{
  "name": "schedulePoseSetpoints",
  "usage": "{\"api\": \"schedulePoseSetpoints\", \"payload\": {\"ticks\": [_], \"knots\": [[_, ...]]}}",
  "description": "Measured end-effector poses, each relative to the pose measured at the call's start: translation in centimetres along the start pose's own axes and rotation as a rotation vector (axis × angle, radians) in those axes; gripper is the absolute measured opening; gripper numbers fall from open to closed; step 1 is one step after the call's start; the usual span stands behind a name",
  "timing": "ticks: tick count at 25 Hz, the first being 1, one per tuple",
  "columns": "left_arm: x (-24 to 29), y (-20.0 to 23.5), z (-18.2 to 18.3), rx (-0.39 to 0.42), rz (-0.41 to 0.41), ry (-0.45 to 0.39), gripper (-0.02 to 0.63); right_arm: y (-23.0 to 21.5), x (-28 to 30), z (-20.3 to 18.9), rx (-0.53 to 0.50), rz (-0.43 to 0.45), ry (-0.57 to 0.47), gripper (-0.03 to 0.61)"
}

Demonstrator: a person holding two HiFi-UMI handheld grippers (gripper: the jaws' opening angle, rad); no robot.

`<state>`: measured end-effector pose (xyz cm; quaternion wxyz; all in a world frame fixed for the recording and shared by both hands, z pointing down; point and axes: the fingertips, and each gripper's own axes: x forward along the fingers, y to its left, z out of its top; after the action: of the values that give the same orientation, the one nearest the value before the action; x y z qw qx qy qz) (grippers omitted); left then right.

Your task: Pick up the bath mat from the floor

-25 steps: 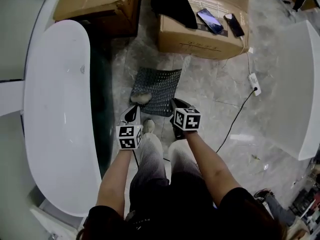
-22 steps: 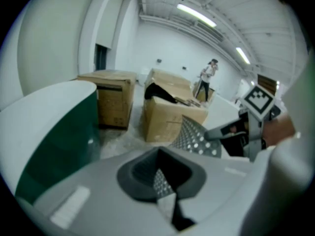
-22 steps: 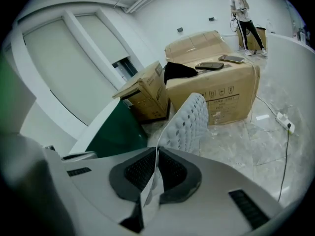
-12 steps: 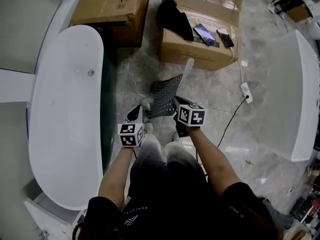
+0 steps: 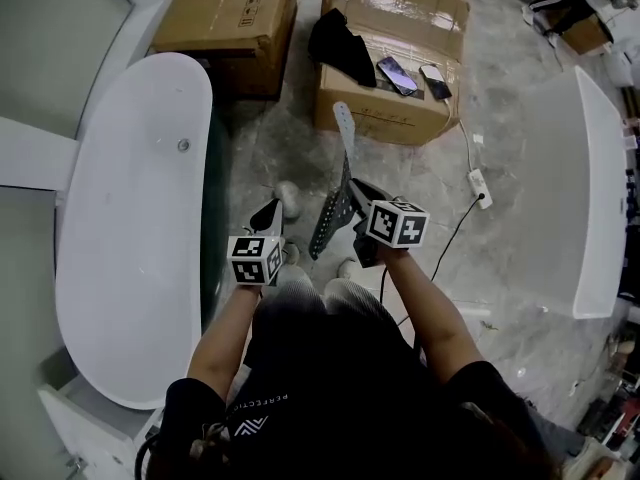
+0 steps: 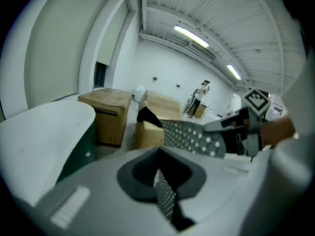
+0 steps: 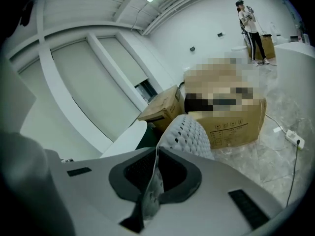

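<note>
The bath mat [image 5: 335, 198], grey with rows of holes, is off the floor and stands nearly on edge between my two grippers. My left gripper [image 5: 270, 211] is shut on one near corner; in the left gripper view a strip of mat [image 6: 165, 195] is pinched in its jaws, and the rest of the mat [image 6: 194, 137] runs across to the right gripper [image 6: 224, 127]. My right gripper [image 5: 358, 190] is shut on the other corner. The right gripper view shows the mat [image 7: 192, 134] curling up out of the shut jaws.
A white bathtub [image 5: 130, 218] runs along the left. Two cardboard boxes [image 5: 225, 18] [image 5: 395, 98] stand ahead, the right one with a black cloth [image 5: 340, 43] and two phones [image 5: 397, 73] on it. A power strip [image 5: 478, 188] with its cable lies right. A person [image 7: 251, 28] stands far off.
Both grippers have risen with the mat. It lay flat on the floor with its near edge gripped; now it is clear of the floor and turned almost on edge.
</note>
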<state>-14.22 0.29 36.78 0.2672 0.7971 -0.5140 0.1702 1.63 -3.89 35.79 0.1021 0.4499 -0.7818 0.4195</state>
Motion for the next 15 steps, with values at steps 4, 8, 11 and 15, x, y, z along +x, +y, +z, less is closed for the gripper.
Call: {"api": "schedulePoseSetpoints", "payload": {"ticks": [4,8,11,15], "knots": [[-0.9,-1.1,1.3,0.001,-0.016,-0.029,0.006,1.6,-2.4,0.8,-0.014,0.053,-0.023,0.012],[-1.5,-2.2,2.2,0.013,-0.04,-0.047,0.006,3.1,-4.4,1.3,-0.027,0.095,-0.038,0.012],[-2.1,-3.1,2.8,0.016,-0.052,-0.063,0.006,4.1,-5.6,1.7,-0.027,0.127,-0.051,0.012],[-3.0,-4.0,3.0,0.015,-0.065,-0.073,0.006,5.2,-6.8,1.9,-0.024,0.159,-0.075,0.012]]}}
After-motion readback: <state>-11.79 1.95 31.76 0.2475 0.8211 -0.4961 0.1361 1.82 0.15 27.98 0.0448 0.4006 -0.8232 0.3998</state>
